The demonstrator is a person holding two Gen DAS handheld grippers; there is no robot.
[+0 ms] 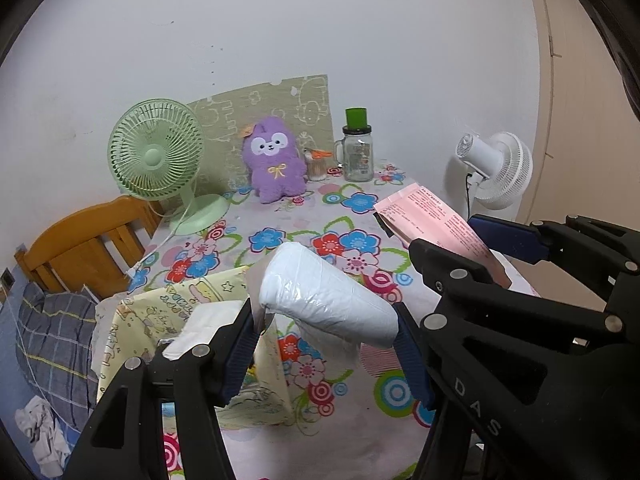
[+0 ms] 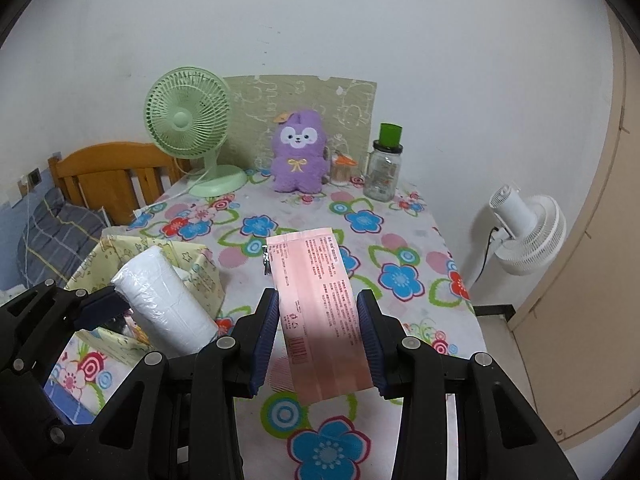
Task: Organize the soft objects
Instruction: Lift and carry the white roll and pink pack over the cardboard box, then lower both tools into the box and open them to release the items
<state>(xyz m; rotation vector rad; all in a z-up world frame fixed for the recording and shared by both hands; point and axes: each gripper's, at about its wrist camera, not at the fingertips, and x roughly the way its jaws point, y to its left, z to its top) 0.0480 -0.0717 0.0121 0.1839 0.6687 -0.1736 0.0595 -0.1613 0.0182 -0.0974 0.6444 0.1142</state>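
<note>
My left gripper (image 1: 326,320) is shut on a white plastic-wrapped tissue roll (image 1: 324,292) and holds it above the table beside a yellow cartoon-print fabric box (image 1: 176,312). The roll (image 2: 164,300) and box (image 2: 200,276) also show in the right wrist view. My right gripper (image 2: 318,312) is shut on a pink soft packet (image 2: 320,300), lifted over the flowered tablecloth (image 2: 400,276). The packet (image 1: 432,220) and right gripper (image 1: 452,248) show at right in the left wrist view. A purple plush toy (image 1: 274,160) sits at the table's back, also in the right wrist view (image 2: 298,156).
A green desk fan (image 1: 160,160) stands at the back left, and a glass jar with a green lid (image 1: 357,152) and a small cotton-swab container (image 1: 316,166) at the back right. A white floor fan (image 2: 528,228) stands right of the table. A wooden chair (image 1: 84,240) and bedding (image 1: 48,340) lie left.
</note>
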